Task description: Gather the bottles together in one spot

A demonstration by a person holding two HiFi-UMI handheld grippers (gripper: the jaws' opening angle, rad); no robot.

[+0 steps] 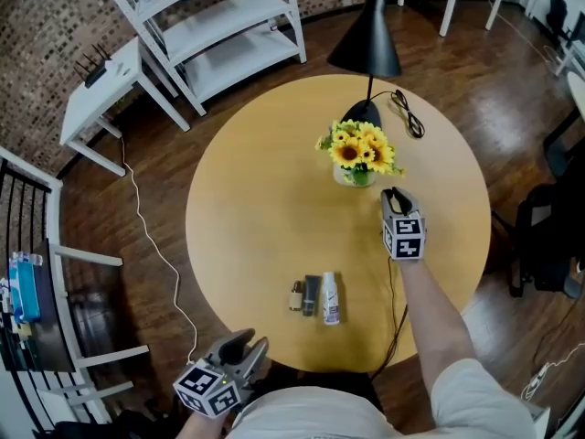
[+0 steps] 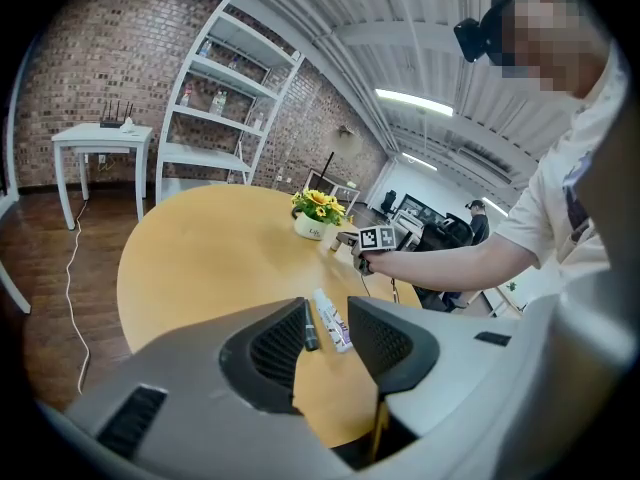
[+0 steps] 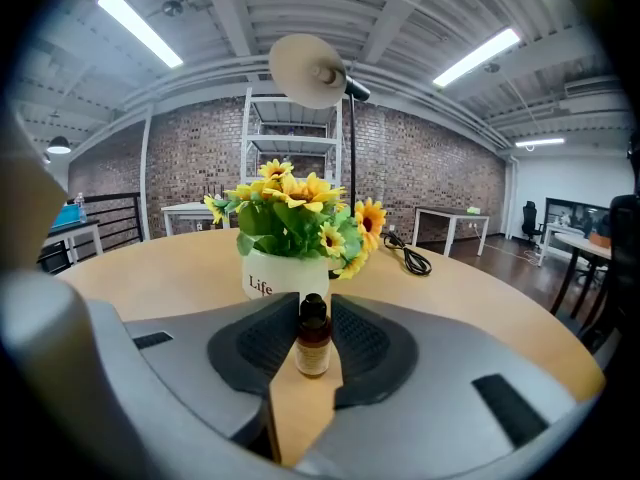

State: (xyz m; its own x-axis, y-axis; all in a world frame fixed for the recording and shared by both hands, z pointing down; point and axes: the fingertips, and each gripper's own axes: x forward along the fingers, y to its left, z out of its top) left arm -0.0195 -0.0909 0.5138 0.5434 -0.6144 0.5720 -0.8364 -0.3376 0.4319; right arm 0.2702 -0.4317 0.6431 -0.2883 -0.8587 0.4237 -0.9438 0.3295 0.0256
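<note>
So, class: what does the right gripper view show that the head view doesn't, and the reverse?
Only the right gripper view: a small amber bottle standing between the jaws of the right gripper. Only the head view: three bottles grouped at the person's side of the table, and the left gripper. Both: the sunflower pot, the lamp and the table.

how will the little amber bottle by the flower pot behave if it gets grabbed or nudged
Likely light: the amber bottle is small, fitting between the jaws of the right gripper. Upright and taller than wide, it may tip if nudged, then roll on the smooth table. It looks like glass: probably rigid, slick.
</note>
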